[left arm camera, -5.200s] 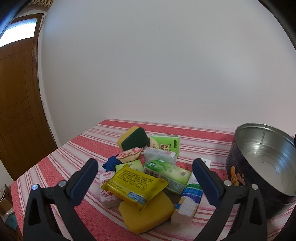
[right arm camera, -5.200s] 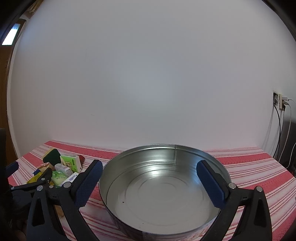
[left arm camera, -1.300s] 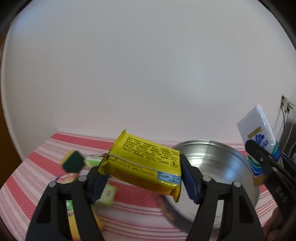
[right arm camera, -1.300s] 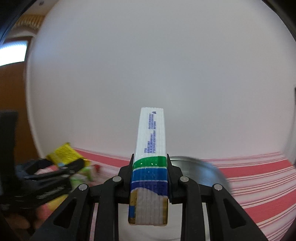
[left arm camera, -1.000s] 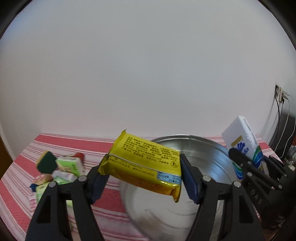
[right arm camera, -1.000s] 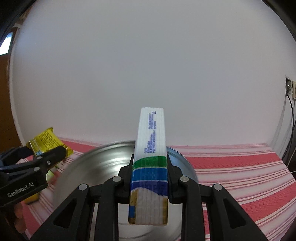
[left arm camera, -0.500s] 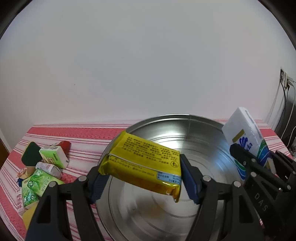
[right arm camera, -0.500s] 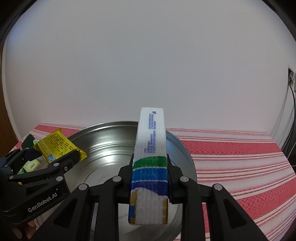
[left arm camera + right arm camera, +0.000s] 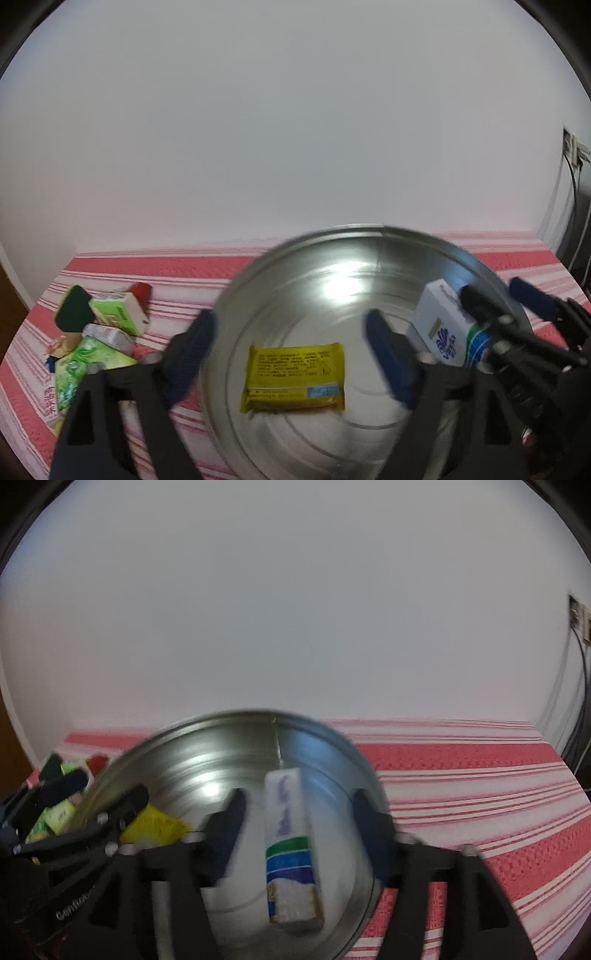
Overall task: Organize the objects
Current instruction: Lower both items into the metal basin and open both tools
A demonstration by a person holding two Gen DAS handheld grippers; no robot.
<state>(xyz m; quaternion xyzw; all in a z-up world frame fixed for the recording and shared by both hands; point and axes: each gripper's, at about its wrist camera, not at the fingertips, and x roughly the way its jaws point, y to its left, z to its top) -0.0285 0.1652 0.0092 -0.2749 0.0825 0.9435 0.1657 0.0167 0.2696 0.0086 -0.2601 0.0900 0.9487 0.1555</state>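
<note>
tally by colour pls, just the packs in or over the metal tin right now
Yellow packet, flat on the floor of the metal tin: 1
White tissue pack with blue and green bands, tilted within the tin's rim: 1
Total: 2
</note>
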